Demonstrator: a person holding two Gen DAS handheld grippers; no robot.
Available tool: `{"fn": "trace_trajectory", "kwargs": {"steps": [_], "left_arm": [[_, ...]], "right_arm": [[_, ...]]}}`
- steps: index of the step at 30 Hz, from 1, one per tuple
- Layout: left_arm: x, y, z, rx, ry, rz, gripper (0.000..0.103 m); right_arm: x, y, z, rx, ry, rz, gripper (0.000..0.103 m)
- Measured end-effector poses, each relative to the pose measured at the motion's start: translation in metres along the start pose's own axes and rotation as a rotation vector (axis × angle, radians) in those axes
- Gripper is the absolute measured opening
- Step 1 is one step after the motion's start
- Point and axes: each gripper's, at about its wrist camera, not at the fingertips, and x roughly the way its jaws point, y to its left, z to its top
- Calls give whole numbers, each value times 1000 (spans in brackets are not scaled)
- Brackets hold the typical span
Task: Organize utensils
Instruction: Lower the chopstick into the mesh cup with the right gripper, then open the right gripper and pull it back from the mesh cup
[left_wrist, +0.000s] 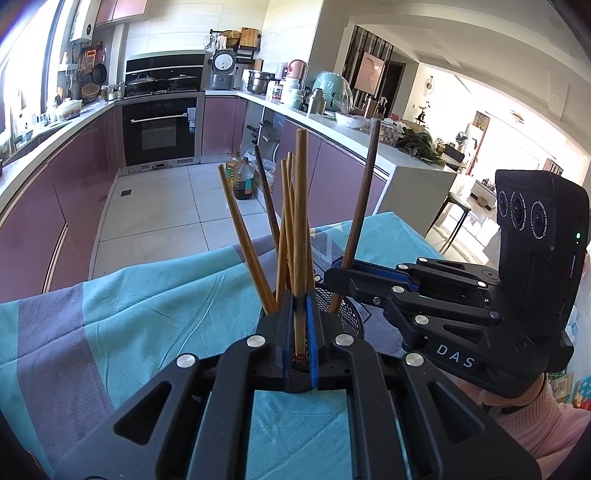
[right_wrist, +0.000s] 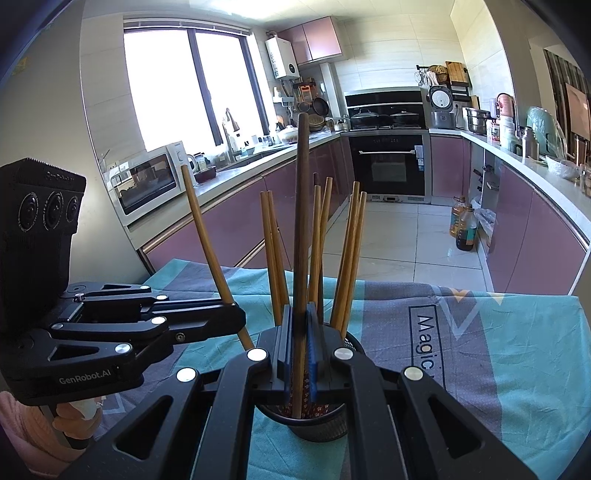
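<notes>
**Two chopsticks being lowered into the holder**

A light bamboo chopstick (left_wrist: 300, 236) is being gripped by the left gripper (left_wrist: 300, 306), its jaws clenched on the shaft, the patterned tip already inside the black mesh holder (left_wrist: 343, 314) on the blue tablecloth (left_wrist: 129, 314). A dark chopstick (right_wrist: 302, 236) is being clamped by the right gripper (right_wrist: 300, 325) over the same holder. Each stick is best being kept upright and eased down until the bottom is felt, then released one at a time, so the leaning bundle is not being knocked. The holder's near wall and floral lining are being shown only in the right wrist view; the right gripper's closed side profile only in the left.
</notes>
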Motion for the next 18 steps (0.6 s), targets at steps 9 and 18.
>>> {"fn": "trace_trajectory", "kwargs": {"steps": [9,18], "left_arm": [[15,13,8,-12,15,4,8],[27,17,11,-13,21,14,8]], "right_arm": [[11,-1,4,6,10,-6,6],[18,-1,6,16,19,-3,6]]}}
